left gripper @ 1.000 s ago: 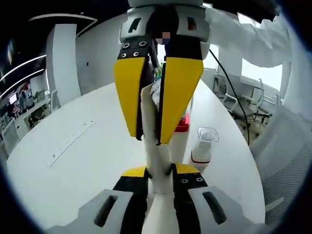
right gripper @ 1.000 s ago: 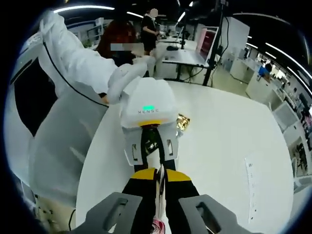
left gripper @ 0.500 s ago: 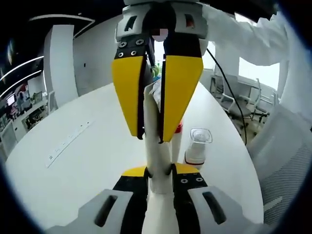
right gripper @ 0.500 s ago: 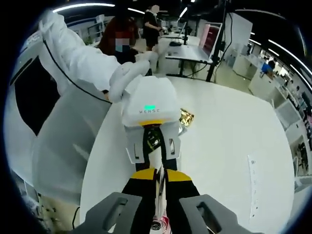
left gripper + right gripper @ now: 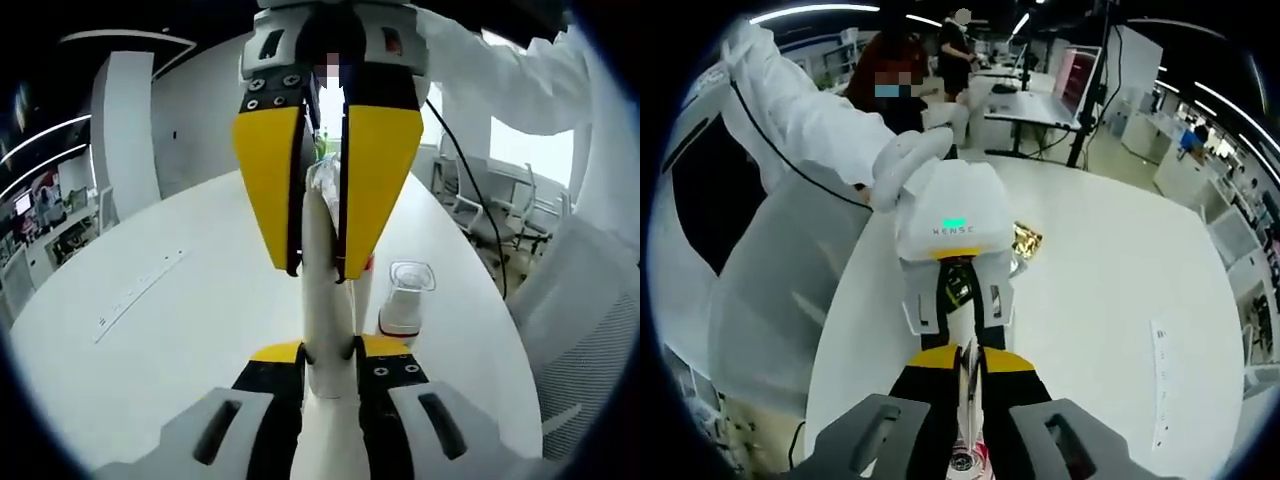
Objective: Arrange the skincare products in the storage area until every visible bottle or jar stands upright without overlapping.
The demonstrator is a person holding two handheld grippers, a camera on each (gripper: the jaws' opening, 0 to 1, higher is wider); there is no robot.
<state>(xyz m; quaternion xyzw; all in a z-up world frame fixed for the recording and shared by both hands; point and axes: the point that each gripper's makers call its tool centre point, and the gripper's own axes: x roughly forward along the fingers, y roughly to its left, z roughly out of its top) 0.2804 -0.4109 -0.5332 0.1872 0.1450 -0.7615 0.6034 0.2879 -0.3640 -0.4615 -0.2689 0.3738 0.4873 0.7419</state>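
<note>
Left gripper view: left gripper [image 5: 327, 352] clamps the white tube [image 5: 322, 300] low down; right gripper [image 5: 320, 268], entering from above, pinches its crimped upper end. Clear-capped jar [image 5: 408, 300] stands upright on the white table [image 5: 180, 330], right of the tube.

Right gripper view: right gripper [image 5: 969, 362] is closed on the tube's thin end [image 5: 967, 400]; left gripper body beyond.

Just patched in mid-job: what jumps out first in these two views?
Dead centre of the left gripper view, a white tube is clamped at both ends: the left gripper holds its near end and the right gripper, coming down from the top, pinches its crimped far end. Beside it on the white table, a clear-capped jar stands upright, and a gold packet lies further off in the right gripper view.
</note>
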